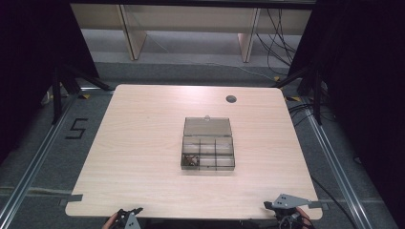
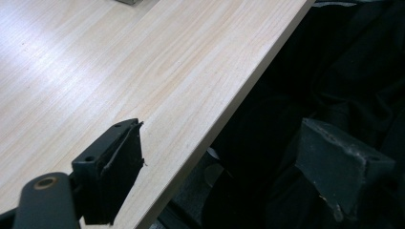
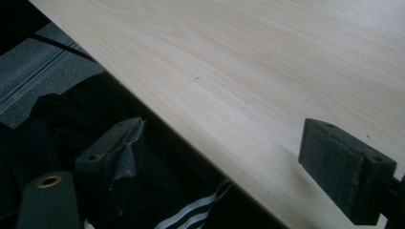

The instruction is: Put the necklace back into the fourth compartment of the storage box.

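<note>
— Table (image 1: 143, 143) first: where does the box sit on it?
— A clear compartment box (image 1: 208, 153) lies a little right of centre, its lid (image 1: 207, 127) thrown back flat on the far side. It is well apart from both tools.
— And the tools?
— The left tool (image 1: 129, 217) hangs at the near edge, left of the box; the right tool (image 1: 285, 206) at the near edge, right of it. In each gripper view the jaws stand wide apart, empty, straddling the table's edge.
— How does the box look?
— Smoky, see-through plastic, split into small cells. Small dark bits (image 1: 191, 160) lie in the near-left cell; I cannot tell what they are.
</note>
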`<state>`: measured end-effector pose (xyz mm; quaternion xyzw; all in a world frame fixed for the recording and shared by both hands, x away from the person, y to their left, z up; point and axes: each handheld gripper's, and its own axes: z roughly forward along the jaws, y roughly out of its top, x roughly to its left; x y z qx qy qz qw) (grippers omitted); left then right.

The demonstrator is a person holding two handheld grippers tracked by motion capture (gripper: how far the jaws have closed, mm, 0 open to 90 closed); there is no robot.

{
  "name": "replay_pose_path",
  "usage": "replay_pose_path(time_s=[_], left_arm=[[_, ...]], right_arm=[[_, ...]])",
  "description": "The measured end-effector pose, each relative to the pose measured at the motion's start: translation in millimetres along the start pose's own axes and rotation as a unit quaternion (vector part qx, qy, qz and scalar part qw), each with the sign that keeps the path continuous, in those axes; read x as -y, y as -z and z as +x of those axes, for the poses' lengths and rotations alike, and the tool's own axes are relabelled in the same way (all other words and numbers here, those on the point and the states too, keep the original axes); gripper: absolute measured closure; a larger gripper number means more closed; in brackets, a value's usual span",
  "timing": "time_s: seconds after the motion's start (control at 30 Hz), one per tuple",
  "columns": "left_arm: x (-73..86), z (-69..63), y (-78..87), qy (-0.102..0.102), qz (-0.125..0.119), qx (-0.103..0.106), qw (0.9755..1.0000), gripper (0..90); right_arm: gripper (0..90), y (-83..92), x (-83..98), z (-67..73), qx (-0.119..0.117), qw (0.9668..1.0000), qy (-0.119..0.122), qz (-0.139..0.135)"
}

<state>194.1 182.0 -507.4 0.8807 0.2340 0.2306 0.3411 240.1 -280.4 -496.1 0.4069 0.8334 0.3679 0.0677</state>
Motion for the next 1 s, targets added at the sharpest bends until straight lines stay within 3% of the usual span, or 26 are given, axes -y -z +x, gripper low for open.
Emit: replay_pose_path(time_s=[0.03, 0.07, 0.1, 0.13, 0.23, 0.27, 0.33, 0.37, 0.4, 0.43, 0.47, 0.57, 0.6, 0.73, 0.8, 0.83, 0.87, 0.9, 1.0], left_arm=[[-0.1, 0.0, -0.1, 0.001, 0.0, 0.0, 1.0, 15.4], [0.0, -0.1, -0.2, 0.001, -0.001, 0.0, 1.0, 15.5], [0.1, -0.2, -0.1, 0.002, -0.002, 0.0, 1.0, 15.4], [0.2, -0.3, 0.0, 0.001, -0.002, 0.0, 1.0, 15.4], [0.2, 0.1, 0.7, 0.0, -0.001, 0.0, 1.0, 15.4], [0.2, 0.1, 0.5, 0.0, -0.001, 0.0, 1.0, 15.4], [0.4, 0.1, 0.4, 0.0, -0.001, -0.001, 1.0, 15.4], [0.4, 0.0, 0.7, 0.001, -0.001, 0.0, 1.0, 15.4], [0.2, 0.4, 1.3, -0.002, -0.002, 0.001, 1.0, 15.4], [0.3, 0.6, 1.7, -0.003, -0.002, 0.001, 1.0, 15.4], [0.3, 0.7, 1.5, -0.001, -0.001, 0.0, 1.0, 15.4], [0.2, 1.0, 1.0, -0.003, 0.001, 0.0, 1.0, 15.4], [0.1, 1.4, 1.4, -0.005, 0.003, -0.002, 1.0, 15.4], [0.2, 1.2, 1.3, -0.003, 0.002, -0.004, 1.0, 15.4], [0.2, 1.0, 0.9, -0.004, 0.001, 0.0, 1.0, 15.5], [0.3, 0.7, 0.6, -0.003, 0.0, 0.0, 1.0, 15.5], [0.3, 0.4, 0.5, -0.001, -0.001, -0.001, 1.0, 15.7], [0.1, 0.4, 0.5, -0.001, -0.001, -0.001, 1.0, 15.7], [0.1, 0.5, 0.6, -0.001, -0.001, -0.001, 1.0, 15.7]], right_arm=[[16.7, -1.3, 0.7, 0.7, -0.015, 0.9998, -0.015, 0.003], [16.7, -0.1, 0.6, 0.0, -0.022, 0.9997, -0.012, 0.008], [16.7, 0.7, 1.2, 0.6, -0.02, 0.9996, -0.016, 0.01], [16.7, 0.6, 2.0, 1.1, -0.005, 0.9999, -0.012, 0.004], [16.7, 2.1, 3.3, 3.7, -0.001, 0.9996, -0.026, 0.006], [16.7, 2.0, 3.5, 1.3, 0.003, 1.0, -0.007, 0.002], [16.7, 1.2, 4.2, 2.1, -0.002, 1.0, -0.009, 0.0], [16.7, 1.7, 4.9, 5.4, -0.01, 0.9995, -0.029, 0.006], [16.7, 0.9, 5.0, 3.1, -0.009, 0.9999, -0.012, 0.002], [16.7, -0.3, 5.4, 3.1, -0.01, 0.9999, -0.009, 0.002], [16.7, -0.1, 5.7, 6.5, -0.009, 0.9995, -0.029, 0.01], [16.7, -0.1, 5.9, 6.7, -0.008, 0.9997, -0.019, 0.009], [16.7, 0.3, 5.7, 4.9, -0.007, 0.9999, -0.006, 0.006], [16.7, 0.7, 5.9, 5.0, -0.001, 1.0, 0.0, 0.003], [16.7, -0.1, 6.3, 7.4, -0.013, 0.9998, -0.016, 0.004], [16.7, 0.5, 5.8, 5.8, -0.002, 1.0, -0.004, 0.005], [16.7, -0.4, 5.6, 6.2, -0.017, 0.9997, -0.014, 0.012], [16.7, -0.4, 5.0, 5.0, -0.024, 0.9996, -0.003, 0.014], [16.7, -0.5, 4.2, 4.5, -0.028, 0.9995, 0.001, 0.014]])
